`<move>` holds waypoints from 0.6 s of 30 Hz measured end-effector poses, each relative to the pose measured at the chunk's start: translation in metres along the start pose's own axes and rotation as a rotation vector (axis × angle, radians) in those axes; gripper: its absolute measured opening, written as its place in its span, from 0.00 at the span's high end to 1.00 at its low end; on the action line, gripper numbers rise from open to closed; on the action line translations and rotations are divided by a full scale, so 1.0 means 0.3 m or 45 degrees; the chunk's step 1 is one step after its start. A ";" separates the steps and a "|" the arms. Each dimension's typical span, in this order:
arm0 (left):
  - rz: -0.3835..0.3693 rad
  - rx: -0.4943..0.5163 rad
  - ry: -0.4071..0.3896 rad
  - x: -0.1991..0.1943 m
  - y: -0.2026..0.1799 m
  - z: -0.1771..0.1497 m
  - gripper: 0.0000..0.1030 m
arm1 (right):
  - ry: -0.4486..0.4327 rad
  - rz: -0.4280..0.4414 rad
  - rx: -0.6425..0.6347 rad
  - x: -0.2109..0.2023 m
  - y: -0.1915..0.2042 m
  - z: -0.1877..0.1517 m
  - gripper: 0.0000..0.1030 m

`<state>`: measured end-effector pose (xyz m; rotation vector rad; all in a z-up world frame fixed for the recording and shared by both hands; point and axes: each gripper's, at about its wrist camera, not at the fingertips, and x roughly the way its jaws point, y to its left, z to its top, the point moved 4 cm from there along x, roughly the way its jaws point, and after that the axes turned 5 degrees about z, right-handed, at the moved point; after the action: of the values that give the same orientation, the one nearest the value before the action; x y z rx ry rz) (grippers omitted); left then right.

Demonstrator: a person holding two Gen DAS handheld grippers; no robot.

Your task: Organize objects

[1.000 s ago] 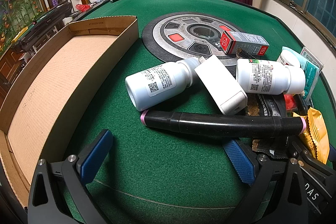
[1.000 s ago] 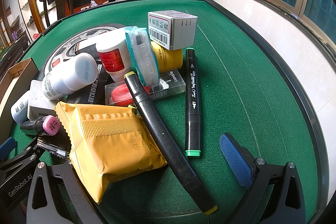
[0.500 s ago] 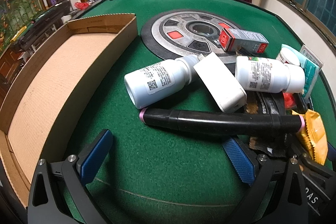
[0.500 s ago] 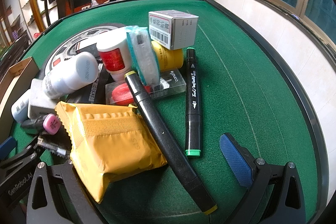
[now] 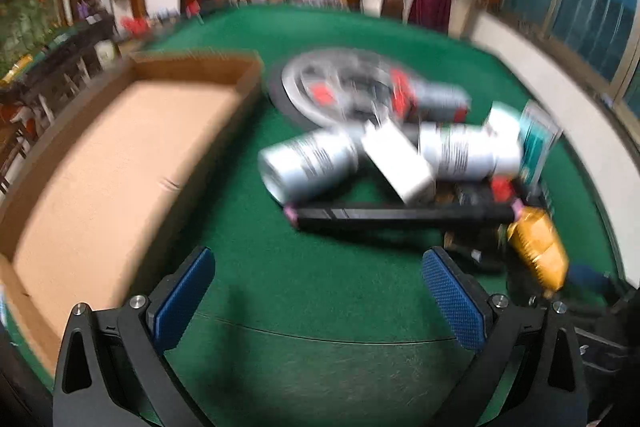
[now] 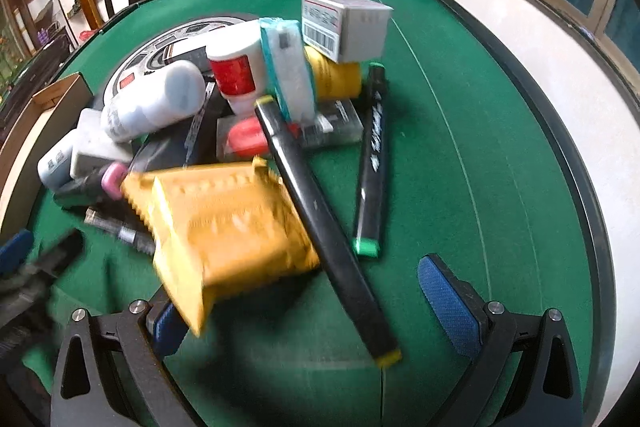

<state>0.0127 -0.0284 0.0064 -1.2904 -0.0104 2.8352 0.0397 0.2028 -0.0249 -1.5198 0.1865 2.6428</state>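
- The left gripper [image 5: 318, 291] hangs over bare green felt table top [image 5: 320, 307], its blue-padded fingers [image 5: 184, 297] spread wide apart with nothing between them
- Just beyond its fingertips lies a long black marker with pink end caps [image 5: 400, 214], crosswise on the felt
- Behind that marker rest two white plastic bottles with printed labels: one [image 5: 308, 165] lying on its side toward the left, the other [image 5: 468, 151] toward the right, with a white rectangular block [image 5: 398, 163] slanting between them and touching both
- A shallow, open brown cardboard tray [image 5: 120, 163] sits on the felt at the left, well apart from the pile; its floor is bare
- A round grey and black disc with red panels [image 5: 340, 91] lies flat behind the bottles; detail is blurred in the left wrist view
- The right gripper [image 6: 304, 303] is also spread open; a crinkled yellow foil packet [image 6: 228, 227] lies over its left pad, though whether they touch I cannot tell
- A black marker with yellow end caps [image 6: 320, 227] runs diagonally between the right gripper's fingers, beside the packet
- A black marker with green end caps [image 6: 372, 163] lies to the right of it, apart from it on the felt
- Farther back a grey cardboard box with a barcode [image 6: 344, 27] sits on top of a yellow jar [image 6: 336, 77], next to a white tub with a red label [image 6: 236, 71] and a teal-edged packet [image 6: 288, 67] leaning between them
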 end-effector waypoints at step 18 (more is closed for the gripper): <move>0.240 0.140 -0.650 -0.370 0.101 -0.014 0.00 | -0.460 -0.063 -0.115 -0.321 0.146 -0.016 0.00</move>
<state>0.0882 -0.0618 0.0867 -0.5477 0.2637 3.1847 0.0864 0.1574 0.0588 -1.0233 0.0028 2.8587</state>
